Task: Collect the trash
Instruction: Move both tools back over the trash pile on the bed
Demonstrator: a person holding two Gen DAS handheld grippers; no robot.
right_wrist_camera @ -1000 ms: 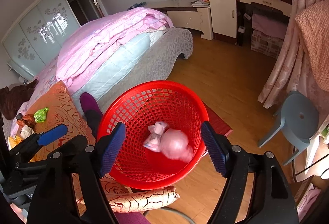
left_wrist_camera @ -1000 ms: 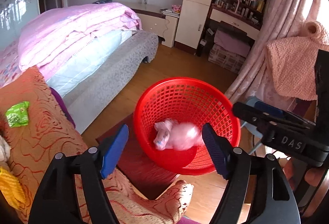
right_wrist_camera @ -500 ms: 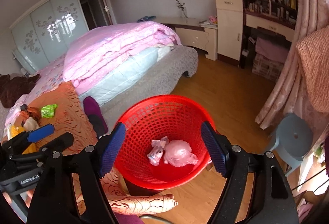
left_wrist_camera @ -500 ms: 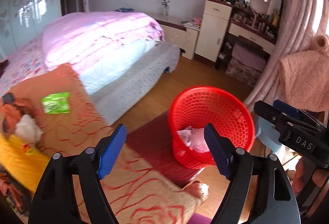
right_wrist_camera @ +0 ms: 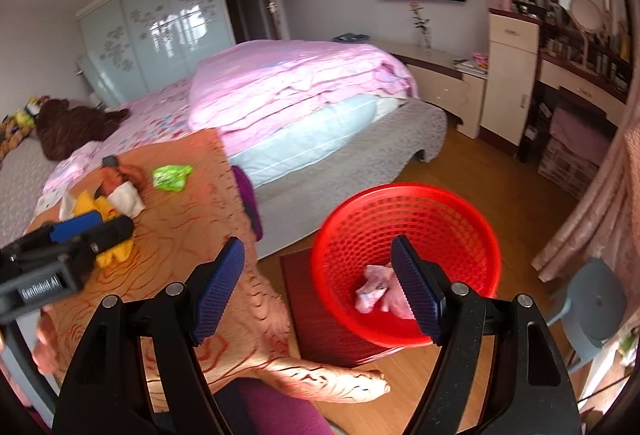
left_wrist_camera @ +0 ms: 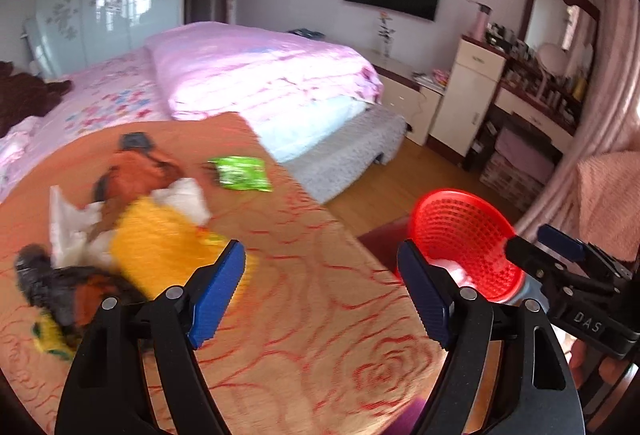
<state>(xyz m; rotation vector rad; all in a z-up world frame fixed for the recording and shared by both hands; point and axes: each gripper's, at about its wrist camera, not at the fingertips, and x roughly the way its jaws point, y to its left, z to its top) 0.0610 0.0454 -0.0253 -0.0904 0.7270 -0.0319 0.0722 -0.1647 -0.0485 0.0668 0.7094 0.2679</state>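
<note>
While our left gripper [left_wrist_camera: 322, 295] hangs with jaws spread and empty over the orange patterned cloth [left_wrist_camera: 312, 335], the trash pile [left_wrist_camera: 132, 231] lies at ten o'clock of it, the green wrapper [left_wrist_camera: 241, 173] at eleven. Our right gripper [right_wrist_camera: 318, 291] is likewise spread wide, holding nothing; the red basket [right_wrist_camera: 472, 219], with pink trash [right_wrist_camera: 376, 293] inside, sits at two o'clock.
</note>
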